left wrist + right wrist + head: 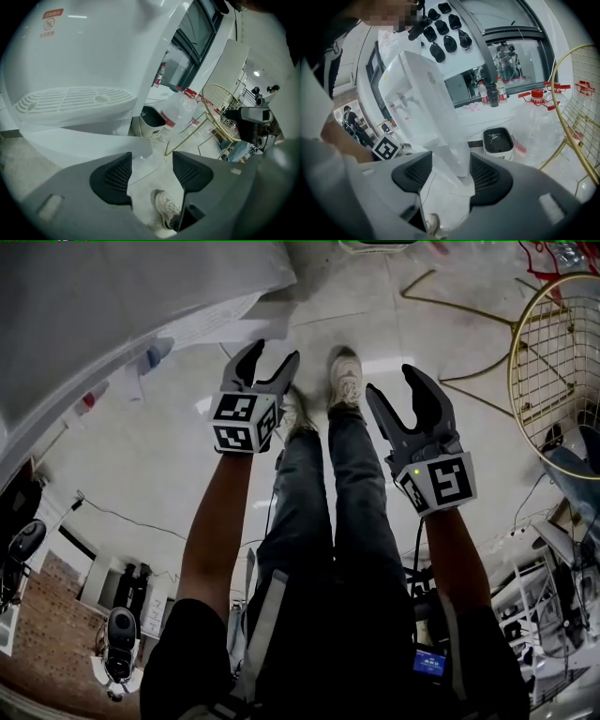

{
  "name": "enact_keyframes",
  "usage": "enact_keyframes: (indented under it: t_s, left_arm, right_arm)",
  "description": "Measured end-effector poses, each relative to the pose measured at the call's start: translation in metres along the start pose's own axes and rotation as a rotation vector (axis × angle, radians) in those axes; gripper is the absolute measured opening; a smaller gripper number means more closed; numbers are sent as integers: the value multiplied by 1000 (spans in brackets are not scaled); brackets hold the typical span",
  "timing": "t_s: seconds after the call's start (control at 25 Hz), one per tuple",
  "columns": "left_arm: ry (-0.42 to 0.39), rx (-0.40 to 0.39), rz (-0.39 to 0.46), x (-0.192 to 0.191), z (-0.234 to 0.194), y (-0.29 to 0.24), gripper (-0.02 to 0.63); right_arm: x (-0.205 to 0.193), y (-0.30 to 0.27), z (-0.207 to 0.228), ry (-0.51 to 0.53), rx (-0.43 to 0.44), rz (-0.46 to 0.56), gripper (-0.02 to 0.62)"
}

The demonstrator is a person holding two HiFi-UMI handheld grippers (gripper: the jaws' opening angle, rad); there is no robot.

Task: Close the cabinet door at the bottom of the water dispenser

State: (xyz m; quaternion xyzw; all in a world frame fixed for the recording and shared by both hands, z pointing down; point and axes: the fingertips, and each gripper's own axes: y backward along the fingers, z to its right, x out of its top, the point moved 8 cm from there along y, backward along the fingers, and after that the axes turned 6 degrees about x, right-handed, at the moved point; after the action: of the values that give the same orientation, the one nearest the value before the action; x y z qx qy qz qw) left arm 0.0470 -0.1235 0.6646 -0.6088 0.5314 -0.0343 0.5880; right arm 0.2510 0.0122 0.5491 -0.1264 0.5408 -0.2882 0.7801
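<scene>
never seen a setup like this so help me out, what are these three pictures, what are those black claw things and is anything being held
No robot here: a person holds tongs in each hand. The head view looks down from a camera on their head and shows the left tongs, the right tongs and their shoe on the floor. The other two pictures come from cameras riding on each pair of tongs, looking along the jaws. Both pairs stand open and hold nothing. Ahead is a white water dispenser. Nearby on the floor are a clear water bottle, a white bin and a gold wire basket.
</scene>
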Motion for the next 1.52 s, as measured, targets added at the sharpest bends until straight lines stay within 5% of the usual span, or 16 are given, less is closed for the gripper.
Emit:
enact_keyframes:
  t_s: [0.96, 1.32, 1.52]
  left_arm:
    - [14, 81, 64, 40, 0, -35, 284]
    - [-67, 135, 71, 48, 1, -45, 290]
    - [-48, 153, 89, 55, 3, -52, 304]
  right_arm:
    - [14, -7, 37, -25, -4, -7, 250]
    - [17, -10, 46, -42, -14, -8, 250]
    - [16, -7, 53, -44, -17, -11, 250]
